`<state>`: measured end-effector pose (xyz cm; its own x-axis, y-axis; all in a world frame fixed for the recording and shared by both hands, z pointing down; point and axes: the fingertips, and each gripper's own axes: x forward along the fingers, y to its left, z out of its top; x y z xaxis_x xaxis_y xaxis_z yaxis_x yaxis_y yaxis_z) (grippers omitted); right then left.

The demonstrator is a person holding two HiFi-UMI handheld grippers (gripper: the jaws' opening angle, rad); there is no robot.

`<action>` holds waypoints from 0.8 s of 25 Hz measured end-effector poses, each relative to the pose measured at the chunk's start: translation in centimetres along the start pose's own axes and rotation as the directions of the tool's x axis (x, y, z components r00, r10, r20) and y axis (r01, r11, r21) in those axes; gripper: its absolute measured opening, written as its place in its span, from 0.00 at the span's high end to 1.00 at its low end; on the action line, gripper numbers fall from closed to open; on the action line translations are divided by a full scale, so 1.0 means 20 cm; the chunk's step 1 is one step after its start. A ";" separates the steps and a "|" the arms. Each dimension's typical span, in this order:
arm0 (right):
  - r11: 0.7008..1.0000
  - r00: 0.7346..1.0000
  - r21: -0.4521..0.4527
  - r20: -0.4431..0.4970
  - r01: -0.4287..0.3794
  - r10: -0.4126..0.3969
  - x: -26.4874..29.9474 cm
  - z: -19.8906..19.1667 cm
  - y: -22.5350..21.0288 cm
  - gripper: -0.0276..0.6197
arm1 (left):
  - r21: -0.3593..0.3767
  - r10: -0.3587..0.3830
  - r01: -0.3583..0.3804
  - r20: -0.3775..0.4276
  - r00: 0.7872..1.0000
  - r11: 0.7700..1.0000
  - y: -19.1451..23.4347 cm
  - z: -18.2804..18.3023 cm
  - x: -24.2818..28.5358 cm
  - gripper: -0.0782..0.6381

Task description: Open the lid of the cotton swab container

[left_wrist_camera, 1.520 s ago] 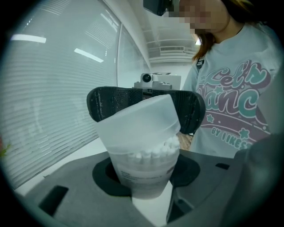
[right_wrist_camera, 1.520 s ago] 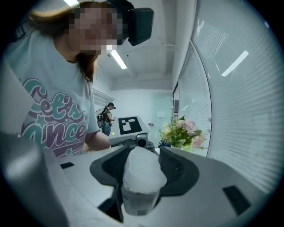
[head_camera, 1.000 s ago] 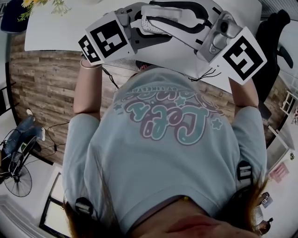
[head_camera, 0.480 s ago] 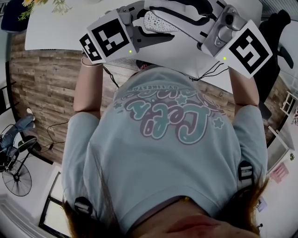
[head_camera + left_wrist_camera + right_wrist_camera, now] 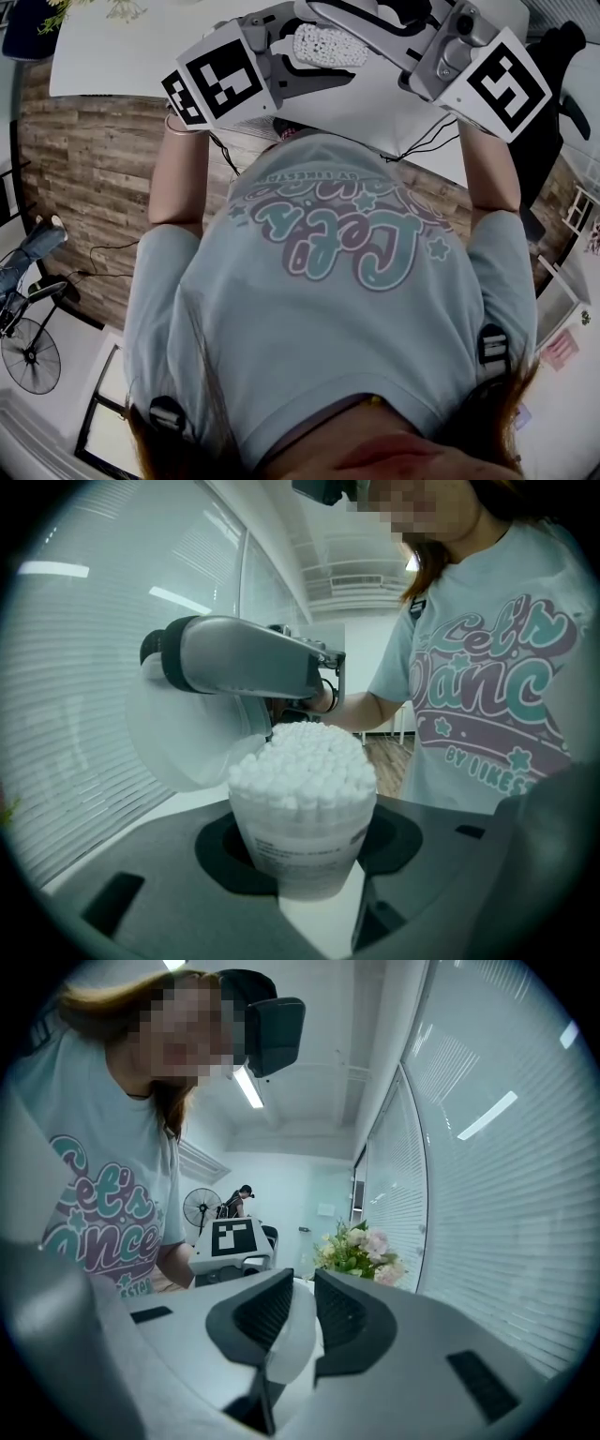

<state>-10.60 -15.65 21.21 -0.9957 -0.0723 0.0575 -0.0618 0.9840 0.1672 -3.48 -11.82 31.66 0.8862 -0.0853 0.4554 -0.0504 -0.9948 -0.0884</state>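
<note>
A clear cotton swab container (image 5: 300, 841) packed with white swabs (image 5: 305, 761) stands upright between the jaws of my left gripper (image 5: 305, 860), which is shut on it. Its translucent lid (image 5: 183, 733) is swung open to the left, off the swabs. My right gripper (image 5: 298, 1321) reaches in from the other side; its jaws are closing, with the lid's edge (image 5: 298, 1344) pinched between the pads. In the head view both grippers are held up over the white table (image 5: 112, 56), and the swab tops (image 5: 328, 44) show between them.
A bunch of flowers (image 5: 361, 1251) stands on the table by the blinds. A floor fan (image 5: 28, 352) is on the wooden floor at left, a dark chair (image 5: 553, 84) at right. Another person (image 5: 239, 1199) is far back.
Both grippers have drifted farther from me in the head view. The lid has swung away and the swab tops show more fully.
</note>
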 end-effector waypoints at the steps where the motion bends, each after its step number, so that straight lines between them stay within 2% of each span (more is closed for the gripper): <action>1: 1.000 1.000 0.010 0.003 0.000 0.000 0.00 0.00 0.00 0.85 | 0.003 0.000 0.000 0.003 1.000 1.000 -0.01 0.01 0.00 0.61; 17: 0.993 1.000 0.119 -0.003 -0.008 0.009 -0.02 -0.06 -0.05 0.85 | 0.014 -0.012 0.012 0.017 1.000 1.000 -0.04 0.03 0.00 0.61; 20: 0.993 1.000 0.116 -0.021 0.007 -0.005 -0.02 -0.08 -0.06 0.85 | 0.008 -0.011 0.010 0.019 1.000 1.000 -0.04 0.03 0.01 0.61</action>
<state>-9.96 -17.08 22.65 -0.9938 -0.0806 0.0769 -0.0767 0.9957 0.0527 -3.03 -10.91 31.26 0.8952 -0.0737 0.4395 -0.0376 -0.9952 -0.0904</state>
